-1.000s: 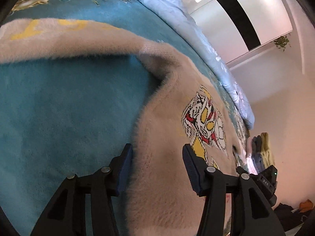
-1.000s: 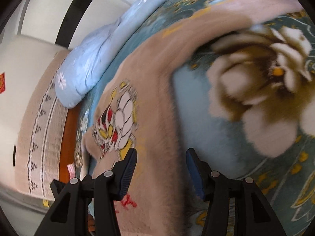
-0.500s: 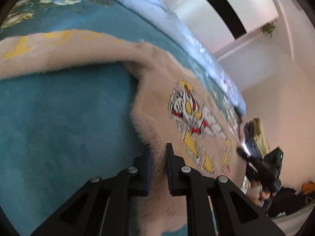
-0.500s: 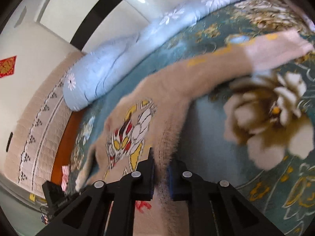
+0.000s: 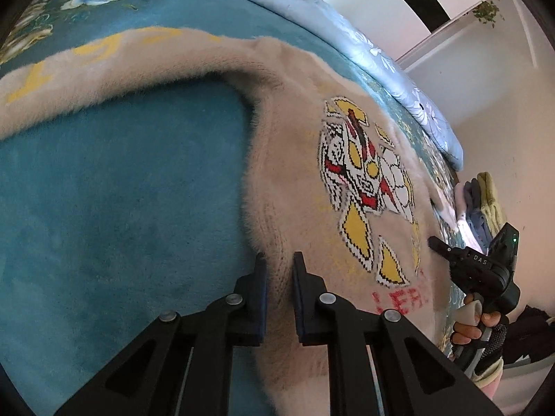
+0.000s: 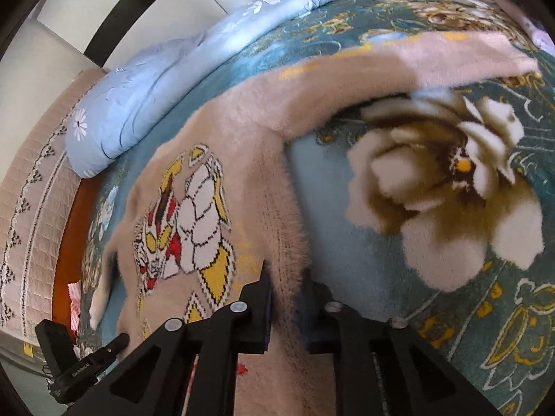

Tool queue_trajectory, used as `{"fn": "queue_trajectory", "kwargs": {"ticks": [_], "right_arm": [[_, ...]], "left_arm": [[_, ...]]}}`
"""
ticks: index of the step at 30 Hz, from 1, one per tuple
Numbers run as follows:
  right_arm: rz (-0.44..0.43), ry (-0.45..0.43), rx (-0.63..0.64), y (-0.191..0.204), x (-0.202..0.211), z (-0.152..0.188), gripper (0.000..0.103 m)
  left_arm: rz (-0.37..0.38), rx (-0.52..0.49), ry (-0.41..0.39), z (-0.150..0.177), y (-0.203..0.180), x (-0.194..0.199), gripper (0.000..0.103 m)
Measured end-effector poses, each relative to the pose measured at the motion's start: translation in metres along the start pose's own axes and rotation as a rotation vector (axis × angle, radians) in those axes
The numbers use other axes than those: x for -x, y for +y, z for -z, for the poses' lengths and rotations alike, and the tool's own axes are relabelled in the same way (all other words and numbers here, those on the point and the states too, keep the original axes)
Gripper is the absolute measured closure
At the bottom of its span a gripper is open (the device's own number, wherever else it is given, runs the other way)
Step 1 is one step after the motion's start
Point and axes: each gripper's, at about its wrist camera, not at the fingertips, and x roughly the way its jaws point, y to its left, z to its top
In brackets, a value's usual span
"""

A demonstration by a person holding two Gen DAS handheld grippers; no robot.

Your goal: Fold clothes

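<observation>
Folding barely begun | sweater (image 5: 305, 180) laid flat, print up, on teal blanket (image 5: 121, 190), both sleeves spread | left gripper (image 5: 279, 270) clamped on one hem edge, right gripper (image 6: 286, 284) clamped on opposite edge | all folds judged outstanding

Bright even daylight, heavy fisheye bending, dark vignetted corners, motion blur in right wrist view
</observation>
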Motion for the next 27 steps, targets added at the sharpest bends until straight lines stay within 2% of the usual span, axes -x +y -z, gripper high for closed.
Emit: {"fn": "queue_trajectory", "kwargs": {"ticks": [4, 5, 7, 9, 10, 13, 15, 17, 21, 22, 23, 24, 25, 27], "right_arm": [[0.076, -0.084, 0.029, 0.007, 0.011, -0.003, 0.077], [0.095, -0.111, 0.033, 0.009, 0.014, -0.003, 0.077], [0.127, -0.162, 0.032, 0.012, 0.021, -0.005, 0.077], [0.114, -0.190, 0.008, 0.013, 0.025, -0.007, 0.076], [0.098, -0.195, -0.004, 0.014, 0.025, -0.008, 0.076], [0.059, -0.188, -0.023, 0.024, 0.016, -0.010, 0.076], [0.031, -0.178, -0.031, 0.033, 0.009, -0.011, 0.076], [0.004, -0.165, -0.031, 0.042, 0.002, -0.009, 0.076], [-0.039, -0.136, -0.029, 0.059, -0.012, -0.004, 0.076], [-0.049, -0.128, -0.028, 0.063, -0.015, -0.003, 0.076], [-0.053, -0.119, -0.027, 0.067, -0.019, -0.001, 0.076], [-0.051, -0.108, -0.025, 0.069, -0.023, 0.000, 0.076], [-0.049, -0.097, -0.024, 0.071, -0.027, 0.002, 0.076], [-0.045, -0.073, -0.019, 0.075, -0.034, 0.004, 0.076]], "left_arm": [[0.021, 0.028, -0.014, -0.001, 0.007, 0.012, 0.081], [0.022, 0.053, -0.037, -0.003, 0.013, 0.019, 0.074], [0.027, 0.131, -0.101, -0.007, 0.029, 0.032, 0.070], [0.043, 0.265, -0.182, -0.010, 0.056, 0.048, 0.067], [0.054, 0.354, -0.229, -0.011, 0.074, 0.056, 0.063], [0.077, 0.652, -0.345, -0.006, 0.131, 0.074, 0.062], [0.096, 0.766, -0.381, -0.005, 0.152, 0.076, 0.062], [0.131, 0.836, -0.426, -0.009, 0.164, 0.077, 0.062], [0.118, 0.910, -0.460, -0.021, 0.175, 0.075, 0.064], [0.102, 0.921, -0.463, -0.024, 0.177, 0.076, 0.068], [0.074, 0.920, -0.462, -0.028, 0.178, 0.076, 0.082], [0.024, 0.900, -0.456, -0.032, 0.177, 0.077, 0.088], [-0.030, 0.875, -0.448, -0.036, 0.176, 0.079, 0.092], [-0.115, 0.806, -0.452, -0.045, 0.168, 0.082, 0.094]]}}
